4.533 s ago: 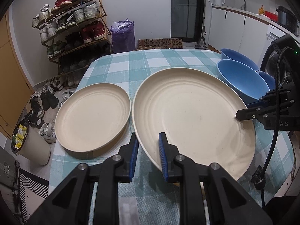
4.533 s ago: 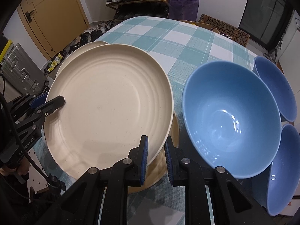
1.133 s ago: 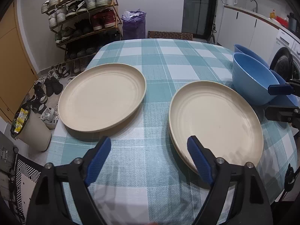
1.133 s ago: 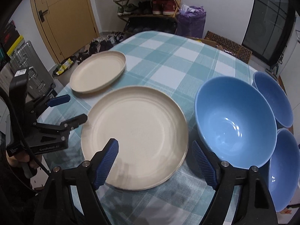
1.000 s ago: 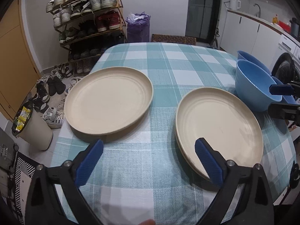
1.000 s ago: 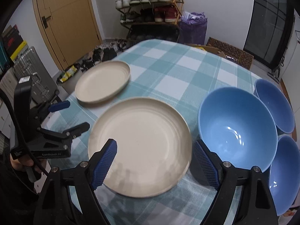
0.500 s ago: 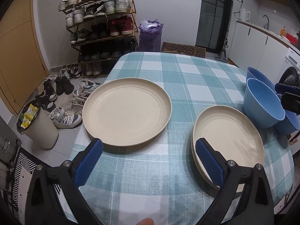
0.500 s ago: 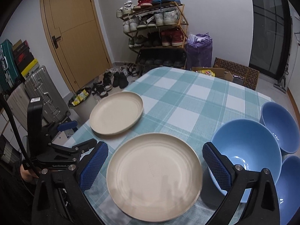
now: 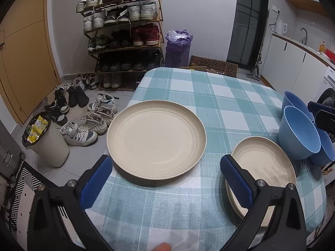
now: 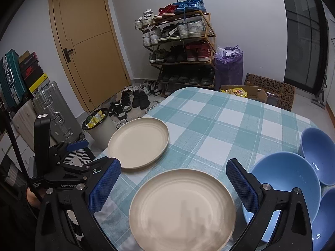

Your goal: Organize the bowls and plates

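One cream plate (image 9: 156,140) lies alone on the checked tablecloth, also visible as the far plate (image 10: 138,144) in the right wrist view. To its right, a second cream plate (image 9: 263,171) sits on top of another plate; it is the near plate (image 10: 182,211) in the right wrist view. Three blue bowls (image 9: 299,133) crowd the table's right edge, the nearest bowl (image 10: 284,184) beside the stack. My left gripper (image 9: 165,179) is open above the near edge, holding nothing. My right gripper (image 10: 172,183) is wide open over the stacked plates, clear of them.
The table's left edge drops to a floor with a waste bin (image 9: 45,142) and loose shoes (image 9: 83,133). A shoe rack (image 9: 123,37) stands behind. Suitcases (image 10: 52,113) and a door (image 10: 90,48) are at the left. My left gripper (image 10: 90,154) shows at the left.
Both grippers, earlier shut on the big plate's rim, have let it go onto the right-hand plate. They have opened, pulled back and risen, so the table looks smaller.
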`<state>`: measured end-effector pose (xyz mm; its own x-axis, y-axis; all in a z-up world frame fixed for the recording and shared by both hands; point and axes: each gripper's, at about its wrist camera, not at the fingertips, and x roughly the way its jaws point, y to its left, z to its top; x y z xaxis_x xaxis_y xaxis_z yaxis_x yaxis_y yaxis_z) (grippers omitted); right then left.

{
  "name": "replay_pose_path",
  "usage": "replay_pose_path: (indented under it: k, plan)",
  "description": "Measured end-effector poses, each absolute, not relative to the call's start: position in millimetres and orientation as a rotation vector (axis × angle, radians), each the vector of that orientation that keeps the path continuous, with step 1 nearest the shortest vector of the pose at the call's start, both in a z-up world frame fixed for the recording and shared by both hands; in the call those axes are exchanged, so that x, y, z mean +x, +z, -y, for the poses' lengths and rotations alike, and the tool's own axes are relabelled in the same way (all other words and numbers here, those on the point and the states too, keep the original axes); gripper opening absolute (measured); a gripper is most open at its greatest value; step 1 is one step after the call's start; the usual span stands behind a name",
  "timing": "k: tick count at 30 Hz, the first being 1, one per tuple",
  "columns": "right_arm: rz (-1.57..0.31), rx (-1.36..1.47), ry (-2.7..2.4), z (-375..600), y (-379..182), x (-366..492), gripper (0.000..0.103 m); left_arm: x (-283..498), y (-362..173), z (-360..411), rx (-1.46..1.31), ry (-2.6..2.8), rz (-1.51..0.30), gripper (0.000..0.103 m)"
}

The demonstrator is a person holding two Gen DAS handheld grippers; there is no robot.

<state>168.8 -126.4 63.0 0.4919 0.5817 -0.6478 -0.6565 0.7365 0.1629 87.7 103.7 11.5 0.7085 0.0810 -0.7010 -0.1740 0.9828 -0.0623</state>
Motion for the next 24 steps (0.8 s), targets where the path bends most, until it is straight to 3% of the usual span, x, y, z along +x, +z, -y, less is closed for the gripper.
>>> replay_pose_path:
  k: [24]
  plan:
    - [-0.843,-0.109,0.746,74,36,216,0.102,115,-1,-147,-0.193,0.209,-0.786,0.103]
